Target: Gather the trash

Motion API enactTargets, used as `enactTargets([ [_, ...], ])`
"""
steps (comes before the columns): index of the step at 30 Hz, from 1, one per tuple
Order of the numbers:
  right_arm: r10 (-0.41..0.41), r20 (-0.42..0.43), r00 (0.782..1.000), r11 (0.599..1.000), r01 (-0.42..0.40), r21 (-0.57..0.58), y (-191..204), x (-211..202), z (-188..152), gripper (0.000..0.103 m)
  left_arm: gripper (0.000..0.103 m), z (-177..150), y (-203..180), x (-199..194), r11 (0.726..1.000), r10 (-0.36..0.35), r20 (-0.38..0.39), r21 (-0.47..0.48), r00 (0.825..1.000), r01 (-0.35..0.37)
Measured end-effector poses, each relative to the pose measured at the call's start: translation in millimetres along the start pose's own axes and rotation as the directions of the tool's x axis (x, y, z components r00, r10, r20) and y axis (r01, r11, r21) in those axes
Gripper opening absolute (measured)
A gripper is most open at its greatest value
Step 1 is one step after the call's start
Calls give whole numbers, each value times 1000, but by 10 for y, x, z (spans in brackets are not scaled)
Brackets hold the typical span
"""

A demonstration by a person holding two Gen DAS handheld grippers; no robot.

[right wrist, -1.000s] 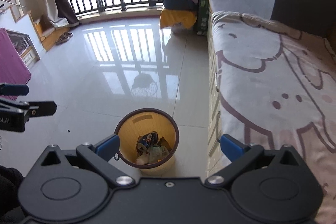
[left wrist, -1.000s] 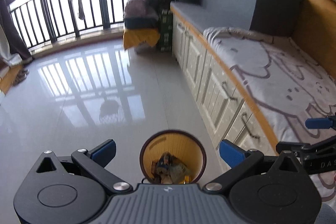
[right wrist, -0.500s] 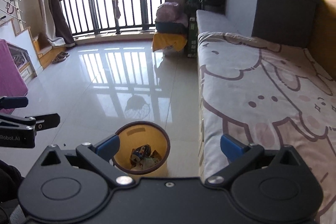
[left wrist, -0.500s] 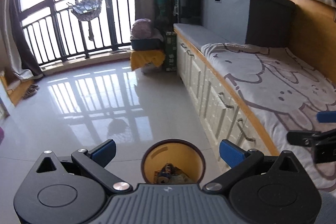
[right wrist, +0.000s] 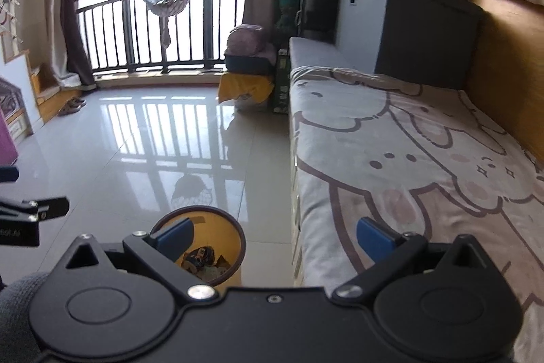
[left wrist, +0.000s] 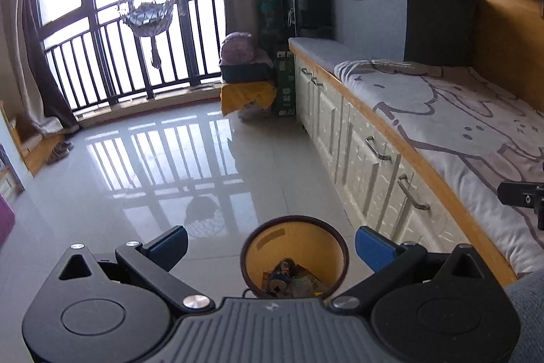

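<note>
Above the bin (left wrist: 294,256) we hold the left claw (left wrist: 270,244) w/ jaws spread wide, nothing between them; the right claw (right wrist: 273,237) is likewise wide open and empty, over the bin's bed-side edge. Trash (left wrist: 289,278) already lies at the bin's bottom: cans, wrappers. No loose trash shows on the floor (left wrist: 153,179) near the bin or on the bed (right wrist: 391,159) beside it. Next, we judge: scan outward from the bin, keeping both claws open, approaching any piece low and square.
</note>
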State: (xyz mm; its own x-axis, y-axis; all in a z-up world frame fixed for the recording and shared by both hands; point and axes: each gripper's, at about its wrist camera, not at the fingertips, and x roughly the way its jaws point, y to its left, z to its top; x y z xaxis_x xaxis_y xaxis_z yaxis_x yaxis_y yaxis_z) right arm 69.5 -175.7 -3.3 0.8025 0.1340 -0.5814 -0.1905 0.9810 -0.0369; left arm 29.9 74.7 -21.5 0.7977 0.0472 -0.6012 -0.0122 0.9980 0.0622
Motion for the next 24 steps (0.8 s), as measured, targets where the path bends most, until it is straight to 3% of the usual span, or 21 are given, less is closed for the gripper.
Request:
enactTargets([
  [6,-4,20,1000,1000,4,19,-14,4,-51,103,103,-52,79,5,999,1,8,-51,1000,-1],
  [24,-19,31,999,998,18,57,-36,38,-140,103,103,-93,64,-17,999,3,33,-45,999,-1],
])
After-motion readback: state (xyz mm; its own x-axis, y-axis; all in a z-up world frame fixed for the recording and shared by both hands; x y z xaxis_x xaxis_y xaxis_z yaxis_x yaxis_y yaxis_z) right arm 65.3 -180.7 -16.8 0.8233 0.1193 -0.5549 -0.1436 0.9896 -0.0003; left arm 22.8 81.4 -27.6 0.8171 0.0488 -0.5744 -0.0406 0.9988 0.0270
